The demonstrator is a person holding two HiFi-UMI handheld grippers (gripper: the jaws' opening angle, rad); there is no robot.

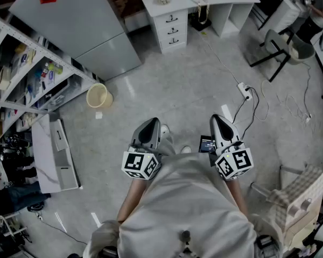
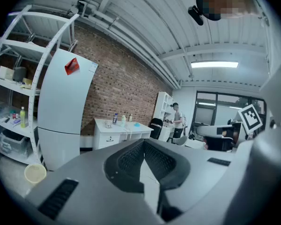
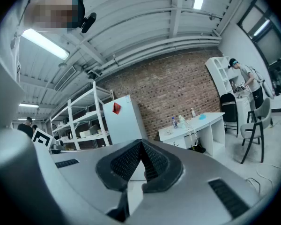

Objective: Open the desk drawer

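Observation:
A white desk (image 1: 202,4) stands far off against the brick wall, with a stack of three drawers (image 1: 172,30) on its left side, all pushed in. The desk (image 2: 117,134) shows small in the left gripper view and again (image 3: 196,128) in the right gripper view. My left gripper (image 1: 149,127) and right gripper (image 1: 219,121) are held close to my body, well short of the desk, pointing toward it. Both have their jaws shut with nothing between them.
A tall white fridge (image 1: 81,26) stands left of the desk, with a metal shelf rack (image 1: 27,74) beside it. A yellow bucket (image 1: 98,96) sits on the floor. A power strip and cables (image 1: 245,93) lie to the right, near chairs (image 1: 280,50). A person (image 3: 246,81) stands far right.

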